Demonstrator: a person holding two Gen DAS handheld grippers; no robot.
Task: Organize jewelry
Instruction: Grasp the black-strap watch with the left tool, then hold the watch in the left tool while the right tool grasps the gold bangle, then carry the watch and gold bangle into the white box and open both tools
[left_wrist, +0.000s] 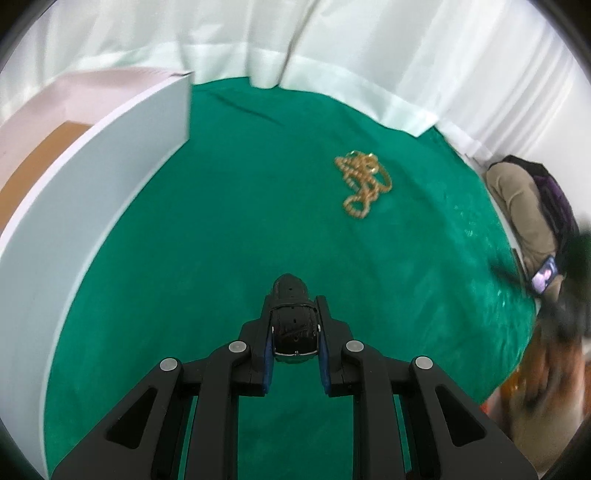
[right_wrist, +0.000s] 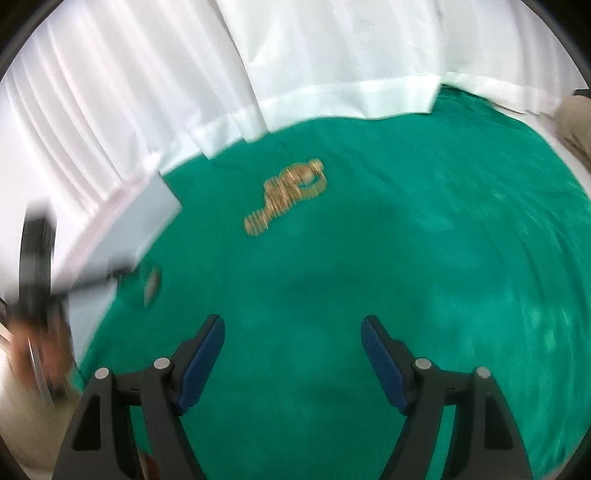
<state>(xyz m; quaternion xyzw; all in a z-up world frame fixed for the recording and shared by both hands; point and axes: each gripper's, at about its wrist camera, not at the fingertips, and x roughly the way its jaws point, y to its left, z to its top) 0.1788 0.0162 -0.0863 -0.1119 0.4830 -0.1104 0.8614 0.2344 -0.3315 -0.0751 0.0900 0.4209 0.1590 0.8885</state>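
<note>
A black wristwatch with a leather strap sits between the blue pads of my left gripper, which is shut on it above the green cloth. A gold chain necklace lies in a heap on the cloth ahead and to the right. An open white box with a brown floor stands at the left. In the right wrist view the same gold chain lies ahead, blurred. My right gripper hangs open over bare cloth with nothing between its fingers. The other gripper shows as a dark blur at the left edge.
White curtain cloth hangs along the far side of the table. A seated person in beige trousers with a phone is at the right edge. The box corner shows at the left in the right wrist view.
</note>
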